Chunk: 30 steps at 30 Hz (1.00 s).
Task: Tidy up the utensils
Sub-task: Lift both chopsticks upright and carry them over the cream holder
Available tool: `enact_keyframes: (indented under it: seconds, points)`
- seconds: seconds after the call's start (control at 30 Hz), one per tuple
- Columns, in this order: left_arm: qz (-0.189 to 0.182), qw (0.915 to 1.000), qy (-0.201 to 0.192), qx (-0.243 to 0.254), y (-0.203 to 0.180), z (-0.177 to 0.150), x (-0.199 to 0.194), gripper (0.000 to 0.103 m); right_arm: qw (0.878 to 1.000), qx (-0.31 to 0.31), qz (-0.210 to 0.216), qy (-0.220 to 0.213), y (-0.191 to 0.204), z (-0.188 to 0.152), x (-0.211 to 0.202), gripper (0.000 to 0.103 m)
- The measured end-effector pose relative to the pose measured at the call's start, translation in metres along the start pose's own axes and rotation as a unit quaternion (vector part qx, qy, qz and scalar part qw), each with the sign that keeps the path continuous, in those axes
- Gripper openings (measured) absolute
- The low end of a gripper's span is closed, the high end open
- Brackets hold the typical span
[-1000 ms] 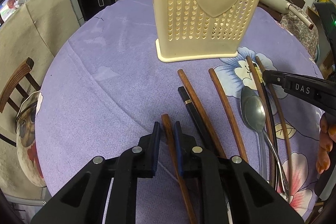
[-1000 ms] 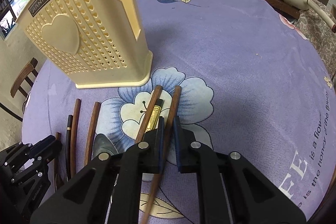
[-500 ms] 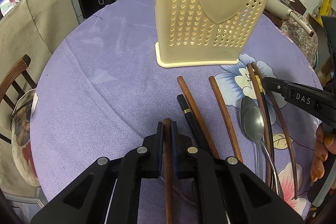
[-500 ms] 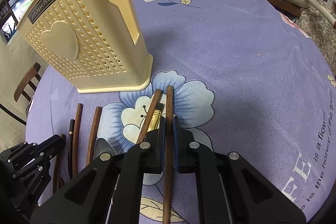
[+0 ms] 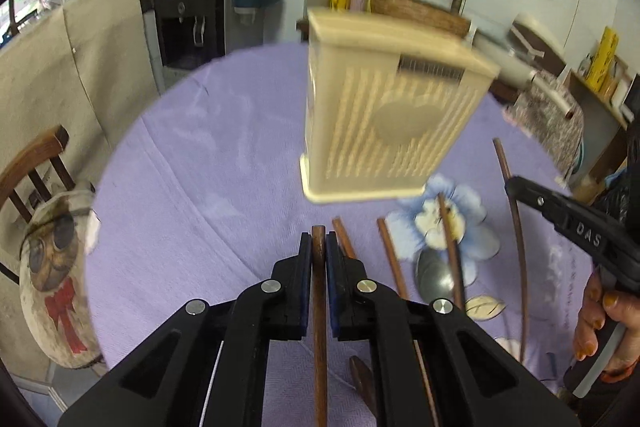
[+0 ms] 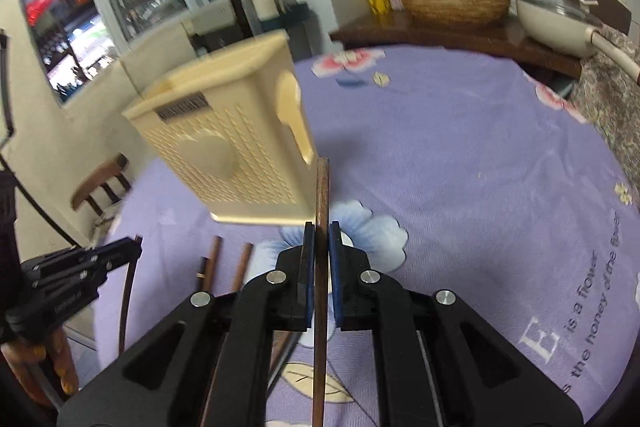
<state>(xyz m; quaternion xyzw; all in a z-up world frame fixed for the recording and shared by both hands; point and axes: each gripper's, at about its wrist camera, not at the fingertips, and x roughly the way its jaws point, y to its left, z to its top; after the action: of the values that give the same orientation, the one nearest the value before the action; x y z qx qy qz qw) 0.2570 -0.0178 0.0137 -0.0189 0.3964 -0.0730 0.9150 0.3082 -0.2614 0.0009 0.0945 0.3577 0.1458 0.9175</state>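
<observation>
Brown wooden chopsticks (image 5: 319, 291) (image 6: 321, 259) are clamped, one apiece, in left gripper (image 5: 319, 247) and right gripper (image 6: 321, 239), while several utensils are left beside the cream perforated plastic holder (image 5: 384, 123).

1. The right tool (image 6: 319, 259) is clamped on a brown wooden chopstick (image 6: 322, 195), whose tip pokes out ahead of the pads and stands in front of the holder's near right corner.
2. The cream perforated utensil holder (image 6: 224, 147), blurred, stands upright on the counter (image 6: 480, 155), which wears a purple flowered cloth.
3. At the left edge the left tool (image 6: 134, 247) grips another brown chopstick (image 6: 127, 291), a hand (image 6: 60, 367) below it.
4. Three more chopsticks (image 6: 242, 263) lie on the cloth between the two tools, near the holder's base.
5. Far right, a woven basket (image 6: 454, 1) and a pale pan (image 6: 556, 23) sit beyond the counter.
</observation>
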Motion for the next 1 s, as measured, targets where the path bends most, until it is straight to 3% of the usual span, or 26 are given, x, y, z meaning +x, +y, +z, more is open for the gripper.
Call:
enact_keyframes:
  seconds: [0.2, 0.3, 0.8, 1.0]
  points:
    - [-0.018, 0.9956, -0.092, -0.003, 0.004, 0.030, -0.072, 0.007, 0.996, -0.029, 0.052, -0.068, 0.012, 0.018, -0.073, 0.007]
    - [-0.013, 0.9929, -0.118, 0.003, -0.001, 0.035, -0.093, 0.007, 0.993, -0.051, 0.058, -0.088, 0.018, 0.025, -0.097, 0.007]
    - [-0.035, 0.9887, -0.146, -0.001, 0.007, 0.053, -0.124, 0.007, 0.988, -0.086, 0.087, -0.092, 0.039, 0.042, -0.120, 0.007]
    - [-0.059, 0.9856, -0.158, 0.009, 0.003, 0.087, -0.143, 0.007, 0.985, -0.081, 0.112, -0.106, 0.052, 0.083, -0.131, 0.007]
